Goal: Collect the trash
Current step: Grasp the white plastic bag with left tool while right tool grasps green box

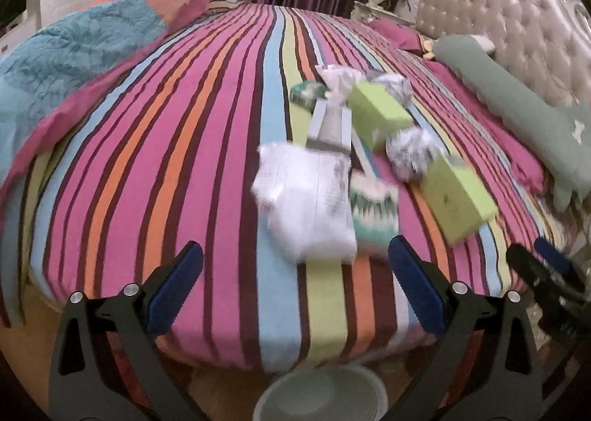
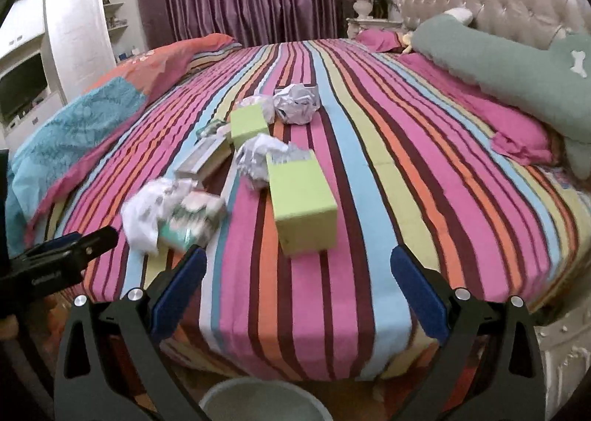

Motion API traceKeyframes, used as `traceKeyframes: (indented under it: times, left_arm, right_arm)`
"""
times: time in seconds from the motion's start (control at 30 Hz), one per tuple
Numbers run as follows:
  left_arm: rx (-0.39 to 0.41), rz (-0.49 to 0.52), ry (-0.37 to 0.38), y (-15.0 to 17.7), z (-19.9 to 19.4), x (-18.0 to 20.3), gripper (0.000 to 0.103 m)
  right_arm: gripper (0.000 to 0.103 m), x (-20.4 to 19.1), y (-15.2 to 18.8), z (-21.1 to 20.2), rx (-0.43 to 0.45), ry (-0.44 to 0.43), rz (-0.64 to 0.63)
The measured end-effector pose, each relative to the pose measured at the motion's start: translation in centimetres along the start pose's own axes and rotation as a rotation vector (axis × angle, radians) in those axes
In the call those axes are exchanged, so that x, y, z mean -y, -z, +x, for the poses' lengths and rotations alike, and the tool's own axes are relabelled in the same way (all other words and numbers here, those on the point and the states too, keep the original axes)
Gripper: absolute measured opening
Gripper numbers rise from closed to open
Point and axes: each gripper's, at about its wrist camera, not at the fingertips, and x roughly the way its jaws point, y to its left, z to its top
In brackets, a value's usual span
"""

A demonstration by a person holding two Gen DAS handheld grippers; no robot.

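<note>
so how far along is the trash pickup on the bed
Barely started, it seems. Nothing looks collected: the bin below the bed edge shows no trash in its visible part. Nothing is in hand: the left gripper and right gripper are both open and empty. Left on the striped bedspread: crumpled paper balls, two lime-green boxes, a white wrapper and other small packets.

Motion blur smeared the white crumpled paper and the patterned packet beside it, while the pale bucket was cut off by the bottom edge.
</note>
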Motion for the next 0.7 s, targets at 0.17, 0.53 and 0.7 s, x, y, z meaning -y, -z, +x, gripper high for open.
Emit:
traceKeyframes:
  times: [0.17,0.53,0.7]
  left_arm:
    - [-0.024,0.001,0.003,-2.2,2.4,0.5,0.097]
    - [-0.126,0.045,-0.032,-3.3,7.3,-0.1,0.097]
    - [-0.147,0.041,-0.033,-3.6,8.3,-0.5,0.097]
  right_arm:
    - [0.095,-0.1,-1.5,2.6,-0.042,-0.033,-0.002]
    - [0.095,-0.5,-2.6,6.6,-0.123,-0.054,-0.052]
    - [0.094,-0.7,-2.6,8.0,-0.158,-0.049,-0.062]
